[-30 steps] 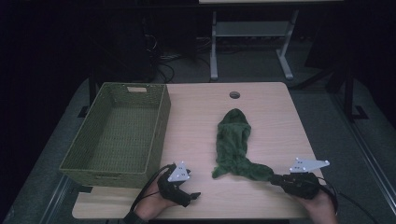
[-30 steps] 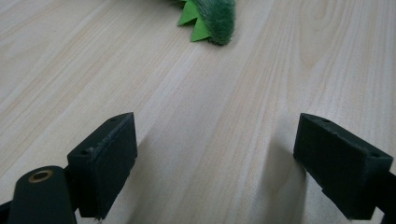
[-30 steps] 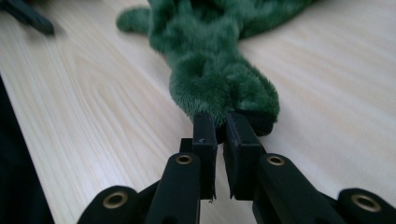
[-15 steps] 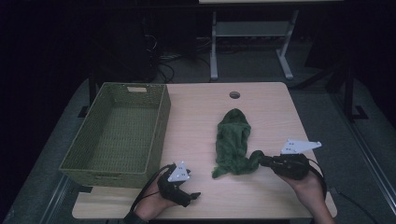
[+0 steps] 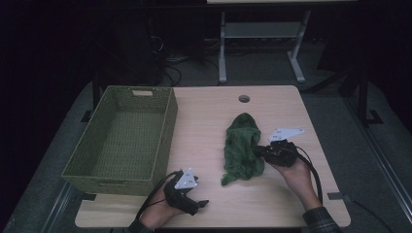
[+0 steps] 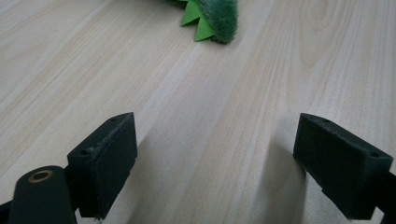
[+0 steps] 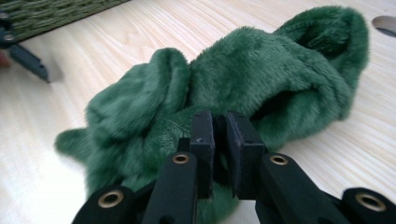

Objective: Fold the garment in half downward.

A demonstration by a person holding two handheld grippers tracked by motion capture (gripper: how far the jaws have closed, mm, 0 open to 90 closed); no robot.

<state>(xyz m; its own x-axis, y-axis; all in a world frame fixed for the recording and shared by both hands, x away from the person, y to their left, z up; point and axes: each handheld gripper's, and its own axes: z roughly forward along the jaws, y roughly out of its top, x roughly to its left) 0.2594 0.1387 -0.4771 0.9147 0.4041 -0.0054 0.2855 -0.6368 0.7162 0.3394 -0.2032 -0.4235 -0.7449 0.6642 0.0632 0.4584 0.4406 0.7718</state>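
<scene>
Dragging inward across the wooden table point(image 5: 209, 121), the right gripper point(image 5: 262, 152) is bunching the green plush toy point(image 5: 240, 148) into a shorter heap than a second ago. Its jaws are pinching a fold of fur at the toy's near edge. Soft, light and floppy, the toy is likely sagging if lifted here; a thicker fold seems safer. Beside the wicker basket point(image 5: 165, 131), the left gripper point(image 5: 197, 204) is resting with jaws spread, empty.

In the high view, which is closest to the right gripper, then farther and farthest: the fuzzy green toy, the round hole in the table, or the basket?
From the right gripper:
1. Green toy, pinched in its jaws, just to its left.
2. Round hole, toward the table's far edge.
3. Basket, at the table's left side.
</scene>
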